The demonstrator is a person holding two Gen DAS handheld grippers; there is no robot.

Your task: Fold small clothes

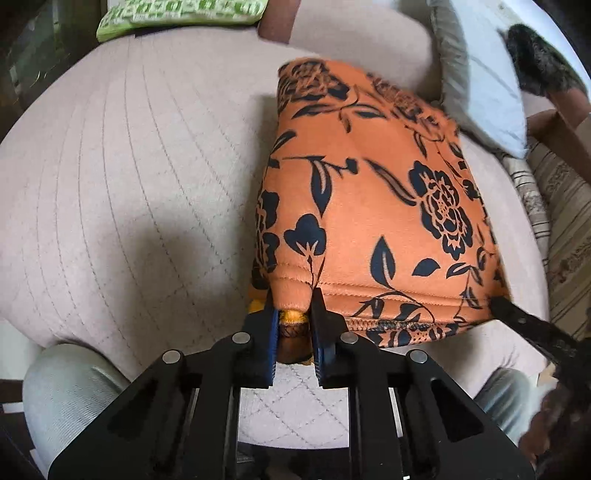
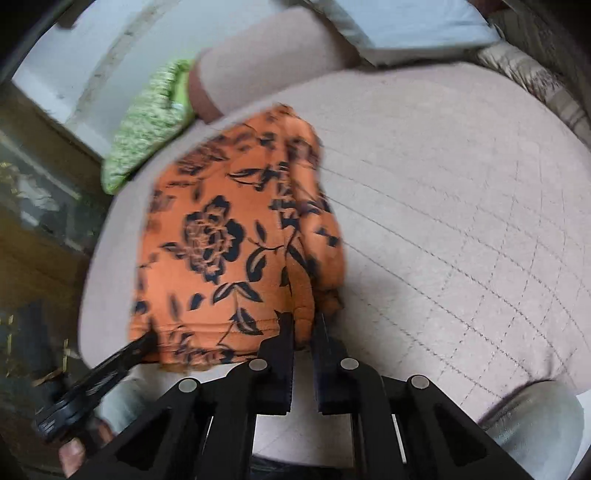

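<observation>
An orange garment with a black flower print [image 1: 369, 206] lies folded on a beige quilted cushion [image 1: 122, 184]. My left gripper [image 1: 293, 317] is shut on the garment's near left hem corner. In the right wrist view the same garment [image 2: 221, 251] lies left of centre, and my right gripper [image 2: 303, 328] is shut on its near right hem corner. Each gripper's black tip shows in the other's view: the right one [image 1: 517, 314] at the hem's right end, the left one [image 2: 122, 358] at its left end.
A green patterned cloth [image 1: 177, 14] lies at the cushion's far edge. A pale blue pillow [image 1: 480, 85] and a dark furry item [image 1: 539, 62] sit at the far right. Striped fabric [image 1: 561, 221] runs along the right. The person's knees [image 1: 70, 391] are below the cushion.
</observation>
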